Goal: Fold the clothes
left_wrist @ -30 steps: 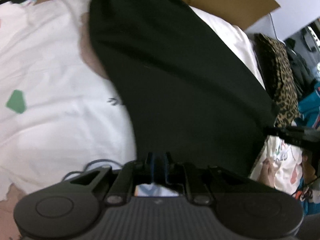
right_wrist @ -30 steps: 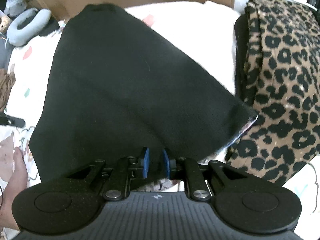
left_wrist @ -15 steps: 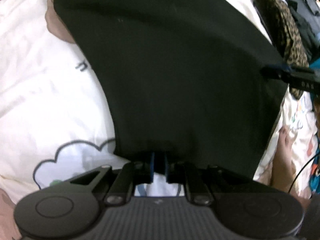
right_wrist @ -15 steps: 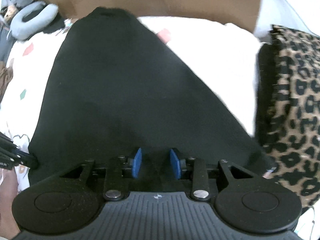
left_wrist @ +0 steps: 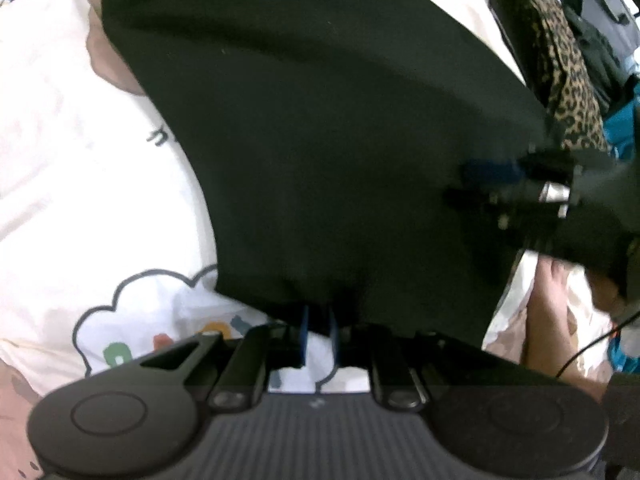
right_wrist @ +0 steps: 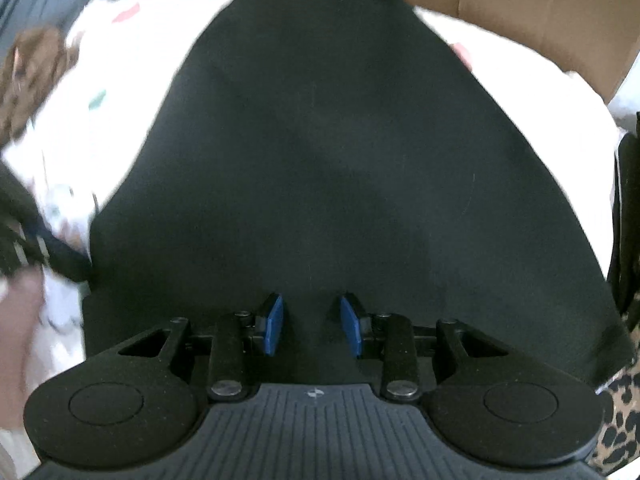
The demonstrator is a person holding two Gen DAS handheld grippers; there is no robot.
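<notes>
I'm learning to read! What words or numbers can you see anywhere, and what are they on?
Nothing can be read for sure.
Coloured letters on the bedsheet: blurred, half hidden by the left hand-held gripper.
Dark marks beside the black garment: too blurred.

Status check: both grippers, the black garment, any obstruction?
Left gripper opening, black garment hem between pads. Right gripper open, over garment. Leopard-print clothing alongside, not in the way.

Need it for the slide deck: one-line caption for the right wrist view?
Right hand-held gripper open over the black garment spread on the white printed bedding.
</notes>
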